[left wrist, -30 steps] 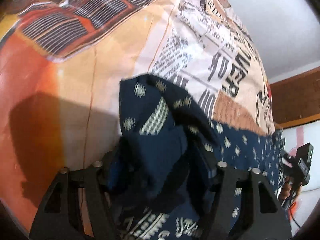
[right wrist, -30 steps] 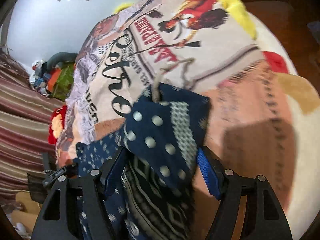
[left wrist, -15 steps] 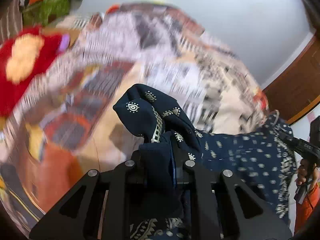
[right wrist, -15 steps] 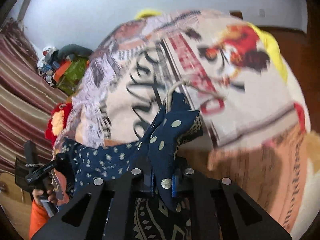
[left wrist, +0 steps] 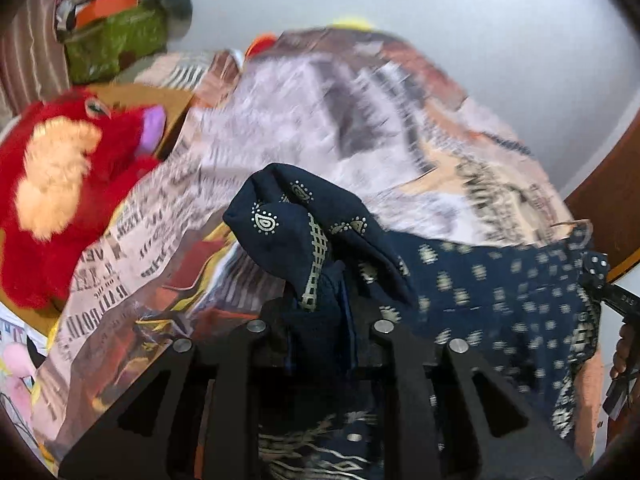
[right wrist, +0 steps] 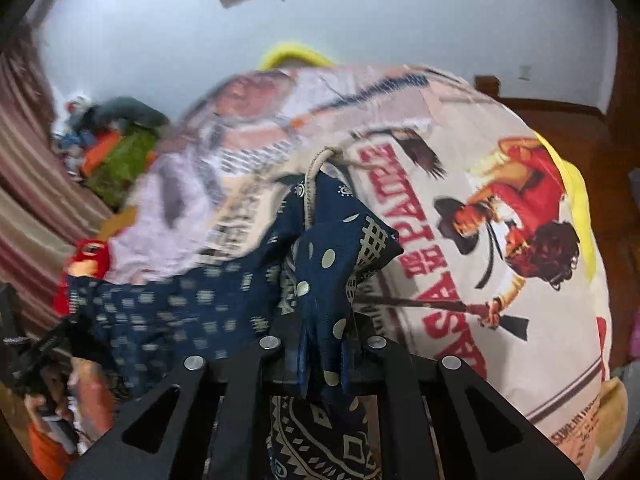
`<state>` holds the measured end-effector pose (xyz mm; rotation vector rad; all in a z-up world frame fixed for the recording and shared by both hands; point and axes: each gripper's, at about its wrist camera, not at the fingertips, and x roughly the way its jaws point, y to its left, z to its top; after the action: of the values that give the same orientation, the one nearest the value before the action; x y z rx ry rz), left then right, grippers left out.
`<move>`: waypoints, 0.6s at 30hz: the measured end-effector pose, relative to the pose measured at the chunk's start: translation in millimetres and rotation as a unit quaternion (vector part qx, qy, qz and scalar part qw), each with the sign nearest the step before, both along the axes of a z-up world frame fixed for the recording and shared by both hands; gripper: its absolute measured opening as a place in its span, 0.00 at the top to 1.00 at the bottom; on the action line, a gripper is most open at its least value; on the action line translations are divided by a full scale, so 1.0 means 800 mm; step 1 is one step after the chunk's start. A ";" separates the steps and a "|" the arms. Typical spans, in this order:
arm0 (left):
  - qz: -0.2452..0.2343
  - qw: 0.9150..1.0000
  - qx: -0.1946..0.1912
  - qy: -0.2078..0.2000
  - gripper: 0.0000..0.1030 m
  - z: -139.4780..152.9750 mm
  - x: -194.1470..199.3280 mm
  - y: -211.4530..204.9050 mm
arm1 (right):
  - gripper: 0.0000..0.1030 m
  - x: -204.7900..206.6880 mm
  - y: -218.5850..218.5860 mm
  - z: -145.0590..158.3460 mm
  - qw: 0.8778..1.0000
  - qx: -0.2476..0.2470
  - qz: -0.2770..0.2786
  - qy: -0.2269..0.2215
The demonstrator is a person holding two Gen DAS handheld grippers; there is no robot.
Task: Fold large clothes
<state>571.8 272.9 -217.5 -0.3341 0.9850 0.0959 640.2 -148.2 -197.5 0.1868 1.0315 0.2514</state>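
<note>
Navy printed cotton, thin and limp, makes up the garment (left wrist: 500, 300): light to lift, sure to sag and bunch unless held at its corners. Its left corner is bunched in the left gripper (left wrist: 320, 320), whose jaws are easing open a little with cloth between them; the cloth spans above the bed (left wrist: 320, 120) to the right gripper (right wrist: 324, 344), whose jaws are pinched tight on the other corner beside a drawstring (right wrist: 310, 188). A red plush toy (left wrist: 60, 184) crowds the bed's left edge; the printed bedspread toward the right edge lies bare.
</note>
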 end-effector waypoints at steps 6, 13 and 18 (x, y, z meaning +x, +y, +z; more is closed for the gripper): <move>0.013 0.997 0.069 0.013 0.73 -0.009 -0.018 0.019 | 0.42 -0.009 -0.021 -0.010 0.999 -0.040 -0.002 0.004; -0.010 0.996 0.086 0.012 0.72 0.037 -0.089 0.021 | 0.30 -0.073 -0.055 0.035 0.997 -0.073 0.016 -0.024; -0.031 0.997 0.073 -0.009 0.54 0.080 -0.164 0.003 | 0.30 -0.149 -0.055 0.081 0.996 -0.062 0.052 -0.046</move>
<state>440.9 275.6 -153.3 -0.1706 0.9637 0.1069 521.0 -192.2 -132.8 0.0086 0.9627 0.2860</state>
